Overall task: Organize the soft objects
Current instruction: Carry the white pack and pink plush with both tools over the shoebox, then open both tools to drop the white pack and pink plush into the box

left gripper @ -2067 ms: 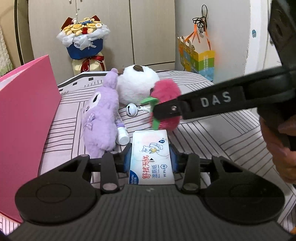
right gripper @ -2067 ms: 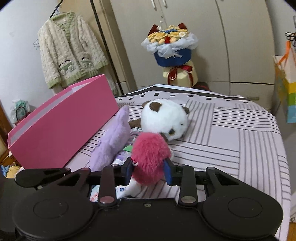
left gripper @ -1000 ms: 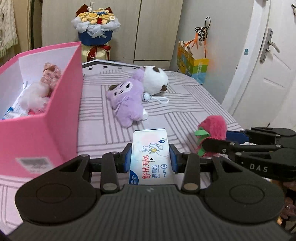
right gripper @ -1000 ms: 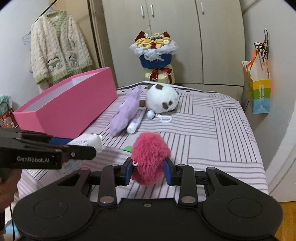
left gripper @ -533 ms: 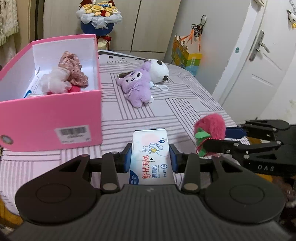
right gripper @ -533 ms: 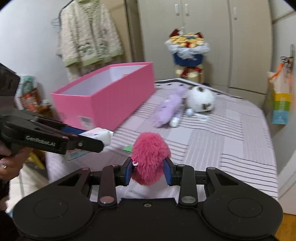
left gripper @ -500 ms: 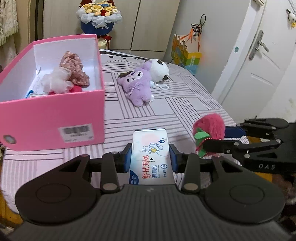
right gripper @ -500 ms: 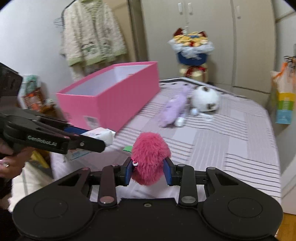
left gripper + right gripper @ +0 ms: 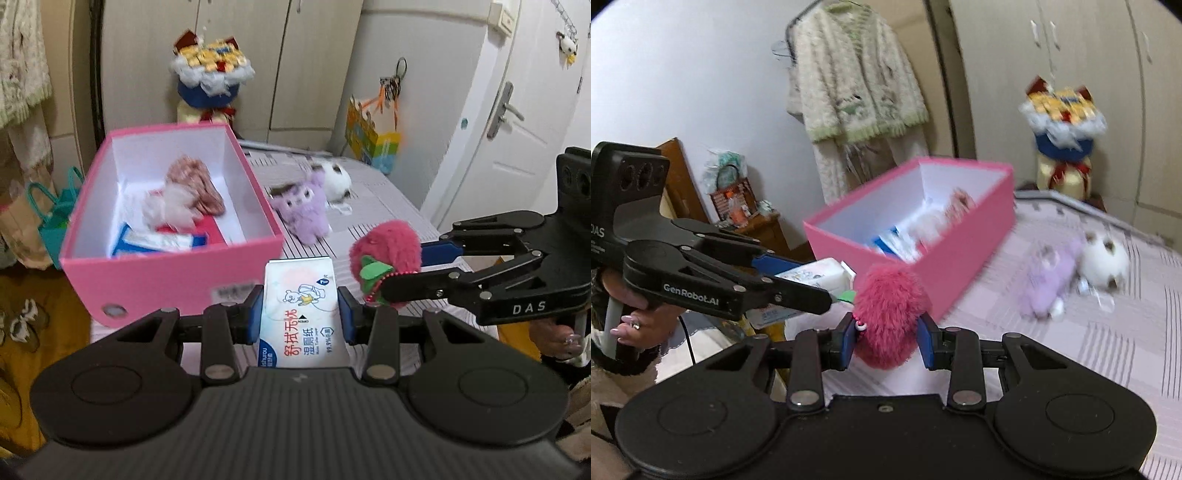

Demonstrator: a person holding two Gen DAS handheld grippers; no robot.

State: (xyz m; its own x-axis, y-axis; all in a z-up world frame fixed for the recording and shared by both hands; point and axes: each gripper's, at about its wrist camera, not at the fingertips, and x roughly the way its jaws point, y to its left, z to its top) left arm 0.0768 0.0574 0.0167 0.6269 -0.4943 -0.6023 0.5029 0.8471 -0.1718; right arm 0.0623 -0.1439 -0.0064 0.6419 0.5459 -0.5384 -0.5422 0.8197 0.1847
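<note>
My left gripper [image 9: 301, 312] is shut on a white wet-wipes pack [image 9: 301, 314] and holds it in the air in front of the open pink box [image 9: 170, 275]. My right gripper [image 9: 886, 338] is shut on a fluffy red strawberry plush [image 9: 888, 317], also seen in the left wrist view [image 9: 386, 251], just right of the box's near end. The box holds a pink-brown soft toy [image 9: 195, 184], a white fluffy item and a blue-and-white pack. A purple plush [image 9: 303, 210] and a white round plush [image 9: 334, 181] lie on the striped bed [image 9: 376, 210].
A flower bouquet [image 9: 210, 74] stands behind the bed by the wardrobe. A colourful gift bag [image 9: 371, 142] hangs at the bed's right. A white door [image 9: 517, 122] is at the right. A knitted cardigan [image 9: 853, 74] hangs at the left, with bags on the floor below.
Both grippers have risen and swung left toward the pink box with their loads; the box's inside now shows from above. The plushes on the bed have not moved.
</note>
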